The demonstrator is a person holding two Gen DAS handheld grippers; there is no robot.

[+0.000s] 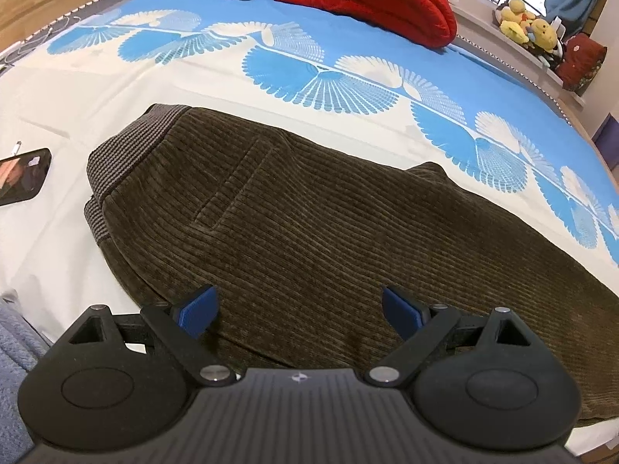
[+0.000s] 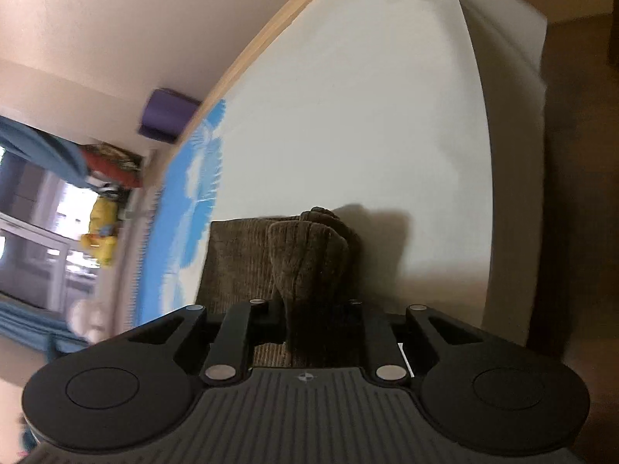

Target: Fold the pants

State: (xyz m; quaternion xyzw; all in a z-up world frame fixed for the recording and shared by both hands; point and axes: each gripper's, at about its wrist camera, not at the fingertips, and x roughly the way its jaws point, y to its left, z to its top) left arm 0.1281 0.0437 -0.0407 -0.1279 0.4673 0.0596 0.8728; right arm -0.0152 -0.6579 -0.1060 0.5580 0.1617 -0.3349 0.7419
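The brown corduroy pants [image 1: 309,212] lie flat on the white-and-blue bedsheet [image 1: 348,58], ribbed waistband [image 1: 116,154] toward the phone [image 1: 21,176], their long axis running from there down to the right in the left wrist view. The right gripper [image 2: 321,309] is pinched on a bunched fold of the leg end, so it is the hand placed to carry that end toward the waistband. The left gripper [image 1: 300,309] hangs just over the near edge, blue pads [image 1: 197,309] spread, holding nothing.
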